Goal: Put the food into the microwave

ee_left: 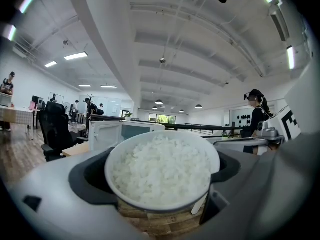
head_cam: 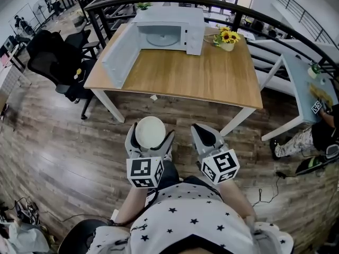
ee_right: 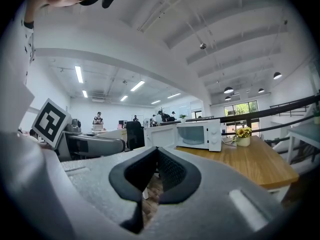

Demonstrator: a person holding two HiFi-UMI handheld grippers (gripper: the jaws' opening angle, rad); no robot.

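Note:
A white bowl of rice (head_cam: 150, 132) sits clamped between the jaws of my left gripper (head_cam: 150, 136), held close to my body above the wooden floor. In the left gripper view the bowl of rice (ee_left: 162, 170) fills the space between the two dark jaw pads. My right gripper (head_cam: 207, 136) is beside it, shut with nothing in it; its jaws meet in the right gripper view (ee_right: 156, 176). A white microwave (head_cam: 168, 30) stands at the far edge of the wooden table (head_cam: 212, 78), its door (head_cam: 122, 54) swung wide open to the left and the glass turntable visible inside.
A small vase of sunflowers (head_cam: 227, 39) stands right of the microwave. A black office chair (head_cam: 53, 62) is left of the table. Another pale table (head_cam: 312, 89) and a seated person's legs (head_cam: 296, 142) are at the right. A black railing (head_cam: 222, 7) runs behind the table.

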